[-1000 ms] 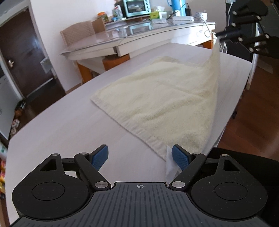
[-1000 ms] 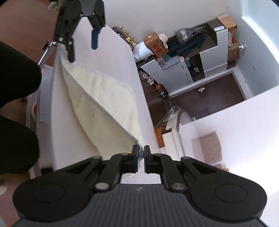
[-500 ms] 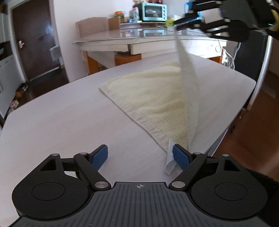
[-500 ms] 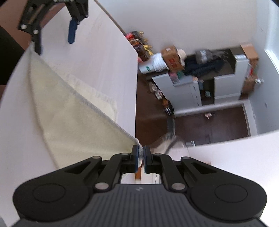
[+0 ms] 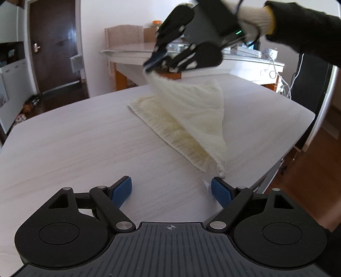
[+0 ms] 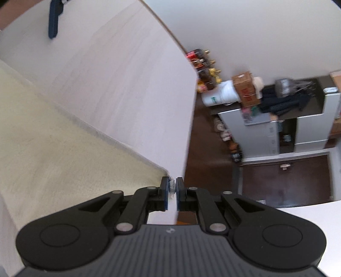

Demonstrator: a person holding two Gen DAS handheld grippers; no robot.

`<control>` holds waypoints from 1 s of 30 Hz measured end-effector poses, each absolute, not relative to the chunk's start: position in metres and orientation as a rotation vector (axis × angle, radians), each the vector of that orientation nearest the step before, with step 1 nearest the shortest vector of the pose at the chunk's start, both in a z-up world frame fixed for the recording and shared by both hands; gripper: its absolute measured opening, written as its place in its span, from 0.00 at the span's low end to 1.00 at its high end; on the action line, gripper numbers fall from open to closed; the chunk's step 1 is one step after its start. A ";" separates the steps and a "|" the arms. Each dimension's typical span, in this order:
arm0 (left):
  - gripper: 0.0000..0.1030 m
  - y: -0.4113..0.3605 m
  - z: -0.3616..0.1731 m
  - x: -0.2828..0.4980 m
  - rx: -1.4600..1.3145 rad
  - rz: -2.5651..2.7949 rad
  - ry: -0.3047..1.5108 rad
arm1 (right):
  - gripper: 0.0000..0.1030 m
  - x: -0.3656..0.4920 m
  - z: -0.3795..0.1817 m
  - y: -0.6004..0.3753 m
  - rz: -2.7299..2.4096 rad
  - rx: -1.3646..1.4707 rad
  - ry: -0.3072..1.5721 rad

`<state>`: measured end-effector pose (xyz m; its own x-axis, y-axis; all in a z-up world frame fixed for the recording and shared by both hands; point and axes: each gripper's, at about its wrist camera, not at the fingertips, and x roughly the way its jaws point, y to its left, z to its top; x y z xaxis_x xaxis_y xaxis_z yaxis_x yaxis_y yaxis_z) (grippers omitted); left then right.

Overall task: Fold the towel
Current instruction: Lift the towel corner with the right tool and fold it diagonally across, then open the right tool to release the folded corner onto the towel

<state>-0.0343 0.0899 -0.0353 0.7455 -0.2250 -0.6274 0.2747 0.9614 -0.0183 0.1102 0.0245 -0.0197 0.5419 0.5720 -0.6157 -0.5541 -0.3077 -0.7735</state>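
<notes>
In the left wrist view, the towel [image 5: 187, 119] lay on the pale bench [image 5: 74, 149], toward its far right part. The left tongs [image 5: 171, 189] stood spread wide over the bench, pinching nothing; the towel's near corner with its white tag lay just beside the right pad. Beyond the towel, the right tongs [image 5: 152, 64], blurred, pinched a far corner and held it up above the towel, so the cloth draped over itself in a slanted fold. A gloved hand [image 5: 253, 17] with a dark sleeve carried them.

In the right wrist view, the right tongs [image 6: 173, 188] were pressed together on the towel's [image 6: 53, 149] corner. The cloth sloped away to the left above the bench [image 6: 119, 85]. A blue pad of the left tongs [image 6: 53, 21] showed beyond the towel, at the top left.
</notes>
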 end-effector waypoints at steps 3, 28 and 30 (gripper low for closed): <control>0.84 0.091 -0.035 -0.034 0.074 -0.283 0.677 | 0.07 0.120 -0.033 0.036 1.148 -1.509 0.016; 0.85 0.121 0.001 -0.007 0.150 -0.251 0.621 | 0.38 0.070 0.049 -0.057 1.020 -0.654 0.356; 0.85 0.127 0.006 0.010 0.193 -0.253 0.608 | 0.38 0.035 0.047 -0.061 1.057 -0.653 0.352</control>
<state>0.0099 0.1266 0.0058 0.7916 -0.1767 -0.5850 0.2896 0.9514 0.1046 0.0350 -0.0607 0.0467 0.4613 0.6870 -0.5614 -0.8864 0.3298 -0.3248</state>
